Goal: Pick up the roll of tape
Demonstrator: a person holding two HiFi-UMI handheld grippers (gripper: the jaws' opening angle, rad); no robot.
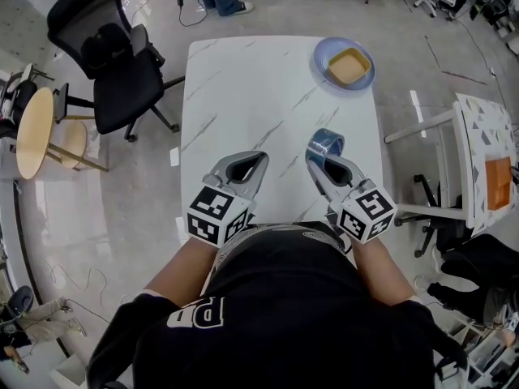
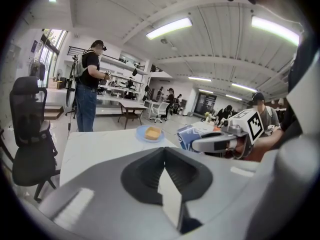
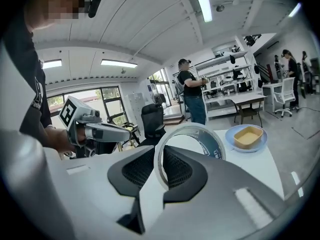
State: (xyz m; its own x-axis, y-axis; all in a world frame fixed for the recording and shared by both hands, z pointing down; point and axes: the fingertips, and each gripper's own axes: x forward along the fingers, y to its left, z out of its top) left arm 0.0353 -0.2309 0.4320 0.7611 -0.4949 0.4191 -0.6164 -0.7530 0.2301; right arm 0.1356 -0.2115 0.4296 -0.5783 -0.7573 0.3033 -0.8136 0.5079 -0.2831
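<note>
The right tool (image 3: 161, 178) has its jaws closed on the thin wall of the roll of tape (image 3: 211, 145), gripping it at the ring's left edge so the rest of the hoop juts up and to the right past the tips. The roll stands on edge with its open centre facing roughly back along the tool, and it appears to sit just clear of the white bench (image 1: 243, 87). The left tool (image 2: 164, 153) hovers alongside with its jaws together on nothing, leaving the lift to the right hand
</note>
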